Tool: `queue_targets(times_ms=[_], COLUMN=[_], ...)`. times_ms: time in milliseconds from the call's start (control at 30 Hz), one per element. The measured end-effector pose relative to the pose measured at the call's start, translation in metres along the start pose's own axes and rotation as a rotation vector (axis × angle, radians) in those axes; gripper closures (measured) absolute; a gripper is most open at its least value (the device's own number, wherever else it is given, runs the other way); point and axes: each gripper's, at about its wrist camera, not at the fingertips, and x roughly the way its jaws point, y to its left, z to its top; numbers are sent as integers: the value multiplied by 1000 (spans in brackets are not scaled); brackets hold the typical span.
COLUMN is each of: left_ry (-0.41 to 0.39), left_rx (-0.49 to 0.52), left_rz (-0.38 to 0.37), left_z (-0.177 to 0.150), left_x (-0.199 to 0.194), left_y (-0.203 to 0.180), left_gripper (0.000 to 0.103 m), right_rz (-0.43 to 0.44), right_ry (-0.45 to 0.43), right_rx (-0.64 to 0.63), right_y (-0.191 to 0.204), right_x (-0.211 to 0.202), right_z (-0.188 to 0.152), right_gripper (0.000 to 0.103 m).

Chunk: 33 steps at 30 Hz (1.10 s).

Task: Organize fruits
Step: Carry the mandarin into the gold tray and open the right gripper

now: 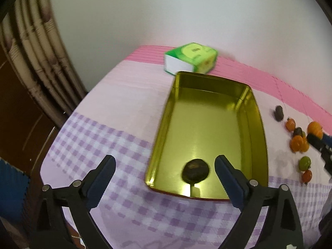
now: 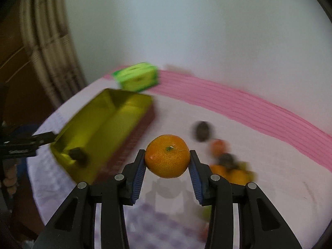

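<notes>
A round orange tangerine (image 2: pixel 167 159) with a small green stem scar is clamped between the right gripper (image 2: pixel 167 167) fingers, lifted above the table, right of a gold tin tray (image 2: pixel 116 112). The left wrist view shows the left gripper (image 1: pixel 165 171) spread wide and empty above the tray's near end, where one dark fruit (image 1: pixel 195 170) lies. Only that view sharply shows the loose fruits (image 1: pixel 298 143) right of the tray.
</notes>
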Motion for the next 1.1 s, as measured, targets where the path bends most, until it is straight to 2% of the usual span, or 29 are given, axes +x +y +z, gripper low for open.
queue_targets(times_ms=[167, 400, 767, 1100], left_ry=[20, 36, 47, 57], left_rx=[-59, -118, -168, -161], left_rz=[8, 1, -4, -5], left_z=[-6, -10, -8, -9], left_x=[-1, 0, 6, 10], left_y=[23, 40, 50, 48], left_gripper=[6, 6, 6, 6], right_rz=[73, 91, 86, 85], right_ry=[39, 108, 188, 206], right_rx=[-83, -152, -202, -215], right_y=[52, 83, 99, 105], right_x=[25, 55, 90, 99], right_z=[9, 11, 8, 2], right_gripper=[61, 61, 61, 60])
